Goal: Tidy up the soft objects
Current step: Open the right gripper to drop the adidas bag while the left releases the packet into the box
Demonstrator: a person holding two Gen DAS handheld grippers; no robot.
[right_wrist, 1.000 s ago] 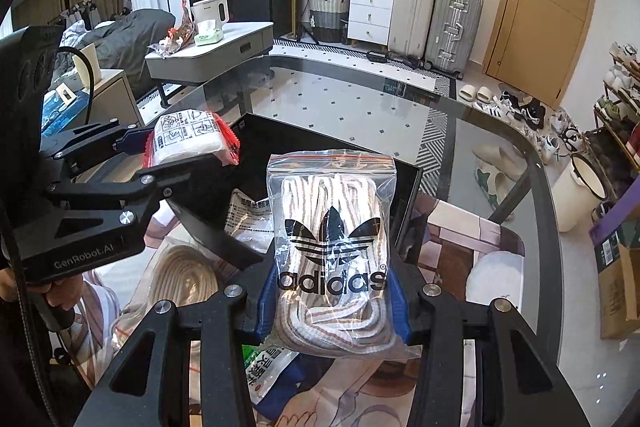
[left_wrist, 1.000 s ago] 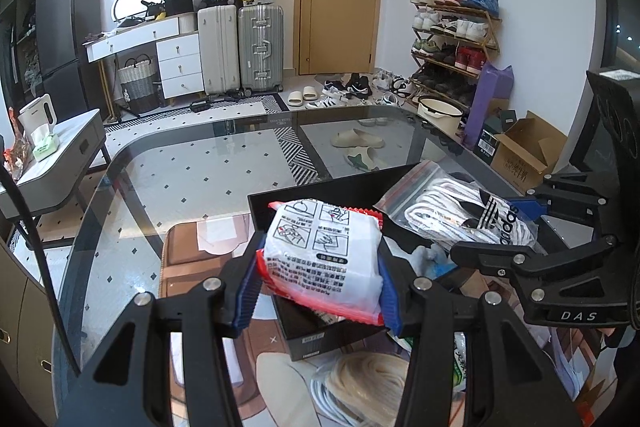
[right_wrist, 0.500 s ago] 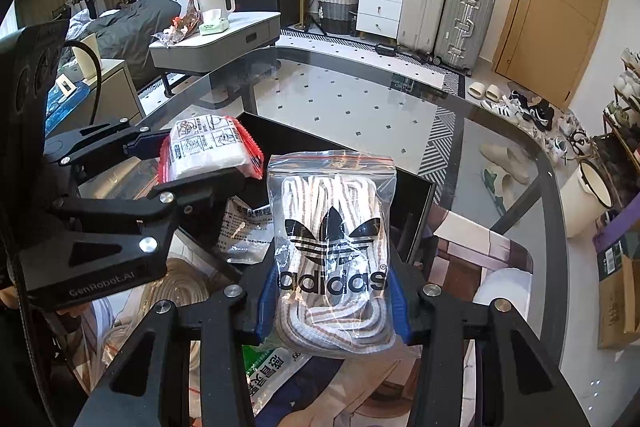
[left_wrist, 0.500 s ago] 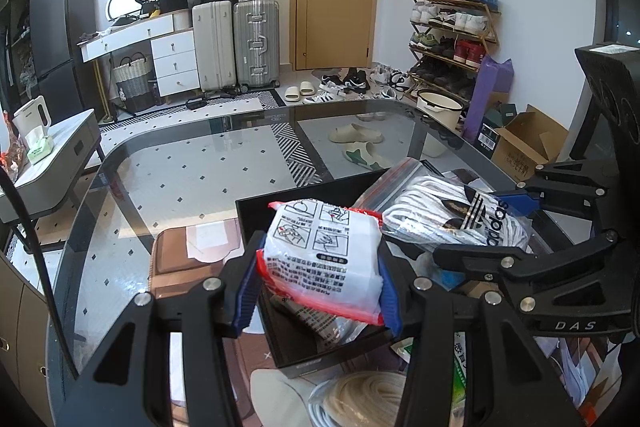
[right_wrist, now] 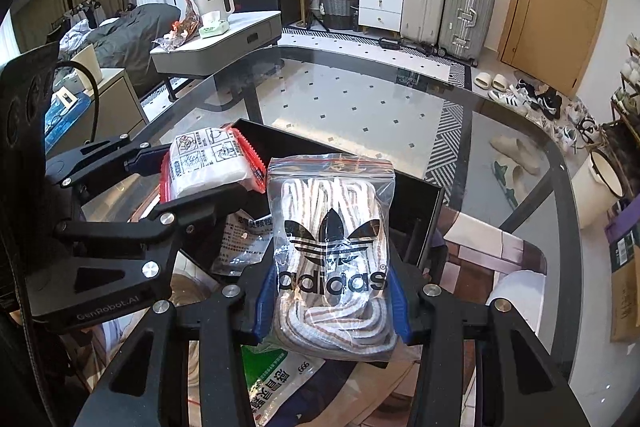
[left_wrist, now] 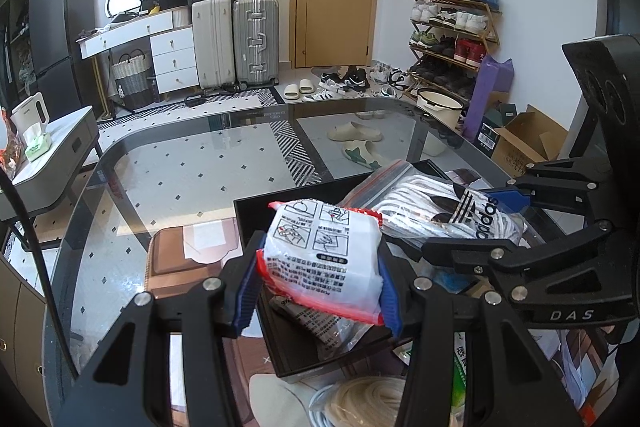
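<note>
While both packs hang above the black box (left_wrist: 256, 223) on the glass worktop (left_wrist: 180, 163), the left tool (left_wrist: 320, 283) is clamped on a white wipes pack (left_wrist: 324, 259) with red edges, and the right tool (right_wrist: 332, 295) is squeezing a clear zip bag of laces (right_wrist: 332, 251). From the right wrist, the wipes pack sits at ten o'clock of the bag, close beside it.

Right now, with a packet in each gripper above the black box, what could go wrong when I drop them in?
The left gripper and right gripper hang close together, so they could knock as they descend. The adidas zip bag is slippery plastic and may slide out early. The black box sits on a glass table and could shift if bumped.
</note>
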